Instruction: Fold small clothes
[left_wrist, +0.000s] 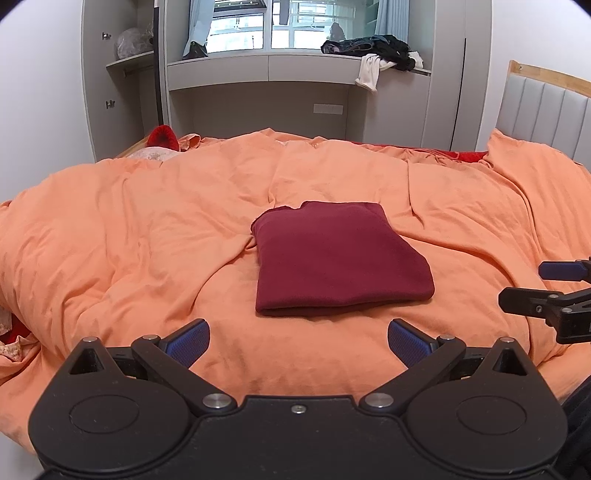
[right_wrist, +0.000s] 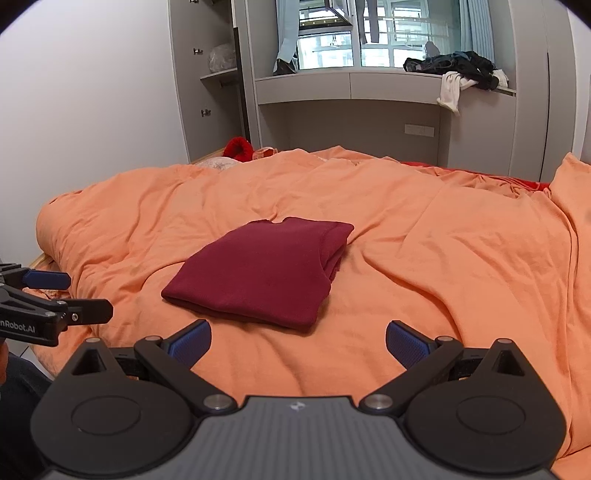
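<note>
A dark red garment lies folded into a neat rectangle on the orange duvet, in the middle of the bed. My left gripper hovers just short of its near edge, open, nothing between the blue pads. In the right wrist view the same folded garment sits ahead and slightly left of my right gripper, which is open and empty too. Each gripper shows in the other's view: the right gripper at the right edge, the left gripper at the left edge.
A grey wardrobe and window ledge stand behind the bed, with a heap of dark and white clothes on the ledge. A red item lies at the far left corner. A padded headboard is at the right.
</note>
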